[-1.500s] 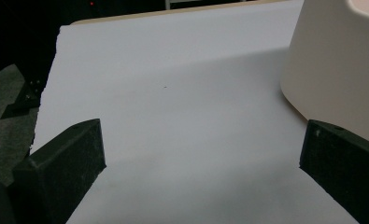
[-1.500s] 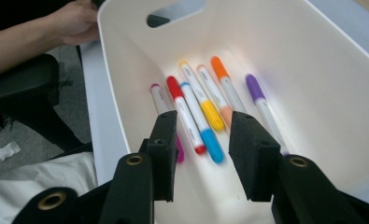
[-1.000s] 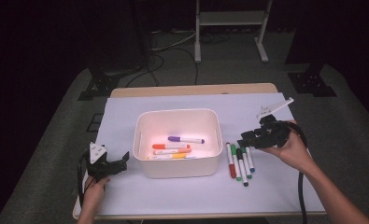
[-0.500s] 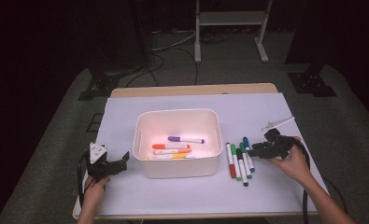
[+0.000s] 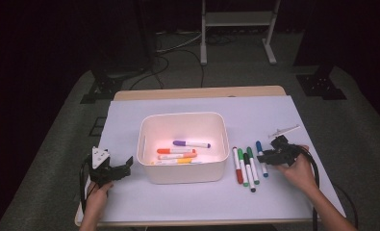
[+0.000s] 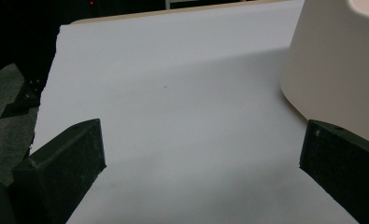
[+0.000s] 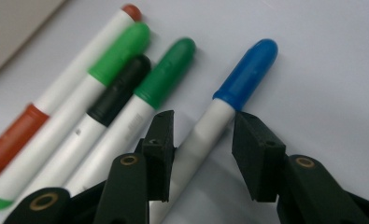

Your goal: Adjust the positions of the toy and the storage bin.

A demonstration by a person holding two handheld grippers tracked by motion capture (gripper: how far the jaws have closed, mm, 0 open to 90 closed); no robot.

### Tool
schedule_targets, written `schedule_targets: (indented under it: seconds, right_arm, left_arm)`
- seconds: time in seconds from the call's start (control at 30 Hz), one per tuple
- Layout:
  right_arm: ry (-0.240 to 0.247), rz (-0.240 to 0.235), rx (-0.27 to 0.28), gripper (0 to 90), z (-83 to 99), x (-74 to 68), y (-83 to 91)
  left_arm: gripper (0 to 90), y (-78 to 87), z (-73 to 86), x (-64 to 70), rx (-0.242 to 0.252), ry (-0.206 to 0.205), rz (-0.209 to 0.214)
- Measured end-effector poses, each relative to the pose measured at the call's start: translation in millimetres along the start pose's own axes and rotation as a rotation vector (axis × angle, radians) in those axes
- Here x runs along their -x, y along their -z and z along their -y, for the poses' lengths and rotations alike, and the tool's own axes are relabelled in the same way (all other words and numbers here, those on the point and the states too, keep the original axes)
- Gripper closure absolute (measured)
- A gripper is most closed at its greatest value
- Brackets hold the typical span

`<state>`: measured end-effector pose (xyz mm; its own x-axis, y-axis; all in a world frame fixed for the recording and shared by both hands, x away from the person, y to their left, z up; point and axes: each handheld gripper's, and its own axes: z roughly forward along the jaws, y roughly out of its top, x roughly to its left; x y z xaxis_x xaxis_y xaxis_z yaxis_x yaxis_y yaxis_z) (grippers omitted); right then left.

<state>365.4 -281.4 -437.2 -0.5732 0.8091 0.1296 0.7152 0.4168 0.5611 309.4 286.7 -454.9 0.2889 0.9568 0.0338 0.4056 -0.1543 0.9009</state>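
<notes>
A white bin (image 5: 146,144) stands mid-table with purple (image 5: 192,144), orange and yellow markers in it. Right of it lie red (image 5: 237,165), green, black, green and blue markers (image 5: 259,148) in a row. My right gripper (image 5: 270,157) is down at the blue marker. In the right gripper view its jaws (image 7: 203,135) are open and straddle the white barrel of the blue marker (image 7: 245,77), just below the cap, with a gap at the right jaw. My left gripper (image 5: 122,169) rests left of the bin, wide open and empty (image 6: 203,163), the bin wall (image 6: 341,60) beside its right jaw.
A thin white stick-like object (image 5: 285,130) lies on the sheet behind the right gripper. The white sheet (image 5: 187,202) covers the wooden table (image 5: 197,92). A metal stand (image 5: 235,29) and cables are on the floor beyond the far edge.
My right gripper has come down and nearer, from above the table's right side to around the blue marker. The left gripper has stayed still.
</notes>
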Motion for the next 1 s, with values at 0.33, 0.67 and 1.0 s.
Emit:
schedule_targets:
  seconds: [0.33, 0.67, 1.0]
  right_arm:
    - [-0.032, 0.066, -0.002, 72.4, 21.2, 13.2, 15.5]
    - [-0.090, 0.022, 0.039, 75.7, 28.6, 22.8, 18.4]
    - [-0.084, -0.028, 0.066, 75.8, 26.2, 16.7, 34.1]
  left_arm:
    - [0.0, 0.0, -0.1, 0.5, -0.001, -0.004, -0.002]
    - [0.0, -0.1, -0.2, 0.6, -0.002, -0.001, -0.002]
    - [0.0, 0.0, -0.2, 0.2, -0.007, -0.004, -0.003]
